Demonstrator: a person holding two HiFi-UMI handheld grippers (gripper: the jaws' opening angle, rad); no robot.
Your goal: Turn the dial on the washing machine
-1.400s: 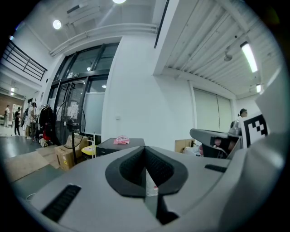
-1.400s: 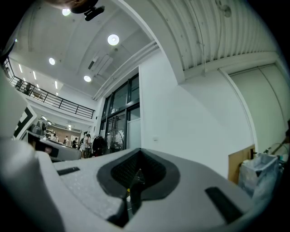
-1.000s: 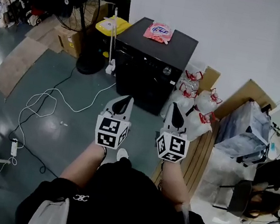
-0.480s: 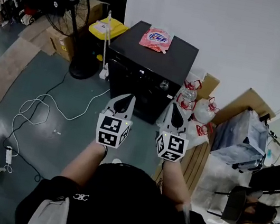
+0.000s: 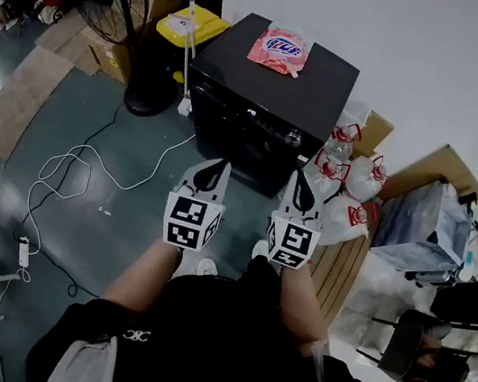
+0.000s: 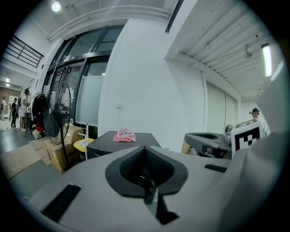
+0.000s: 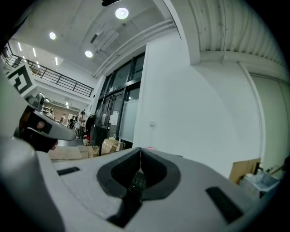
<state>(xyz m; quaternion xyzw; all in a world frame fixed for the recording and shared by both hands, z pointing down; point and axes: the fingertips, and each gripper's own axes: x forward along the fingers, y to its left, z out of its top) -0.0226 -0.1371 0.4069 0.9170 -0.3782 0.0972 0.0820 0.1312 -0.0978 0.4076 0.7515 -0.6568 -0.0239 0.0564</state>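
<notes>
Fingers pressed together, empty: left gripper [image 5: 219,169], right gripper [image 5: 298,181] | black box-shaped washing machine [image 5: 271,86] ahead, apart | round silver dial [image 5: 294,136] untouched | pink pouch [image 5: 281,48] atop

I'm looking at a matte black washing machine [image 5: 272,82] with a pink packet [image 5: 282,49] printed in red and white, and a bright yellow bin lid [image 5: 187,28] is glowing against the dark grey-green floor [image 5: 103,235]. The left gripper [image 5: 215,172] and right gripper [image 5: 299,187] are showing pale grey shells with black pads, each wearing black-and-white square markers. White bags [image 5: 350,182] are showing red ties, nearly blending into the white wall [image 5: 444,66], and tan cardboard [image 5: 435,170] is showing too.
</notes>
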